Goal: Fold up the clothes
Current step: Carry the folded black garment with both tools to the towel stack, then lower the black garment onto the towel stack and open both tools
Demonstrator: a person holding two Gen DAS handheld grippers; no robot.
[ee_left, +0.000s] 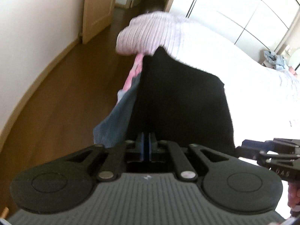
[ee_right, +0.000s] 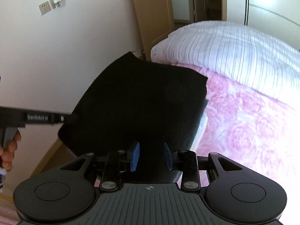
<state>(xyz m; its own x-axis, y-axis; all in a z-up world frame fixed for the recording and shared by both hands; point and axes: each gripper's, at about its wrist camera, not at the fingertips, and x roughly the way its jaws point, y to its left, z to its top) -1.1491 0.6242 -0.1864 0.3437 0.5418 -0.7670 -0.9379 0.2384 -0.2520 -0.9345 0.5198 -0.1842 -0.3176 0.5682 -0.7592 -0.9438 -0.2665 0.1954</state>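
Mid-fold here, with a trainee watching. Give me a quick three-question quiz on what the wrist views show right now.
1. True or false: the left gripper is shut.
2. The garment between the right gripper jaws is: A white, B black, C pink?
3. What lies beside that garment, below the striped cover?
Key: 1 true; 2 B; 3 the pink floral blanket.

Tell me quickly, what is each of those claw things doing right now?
Left gripper: shut, pinching an edge of the black garment.
Right gripper: jaws part open around the same black garment; whether the pads press it cannot be told.
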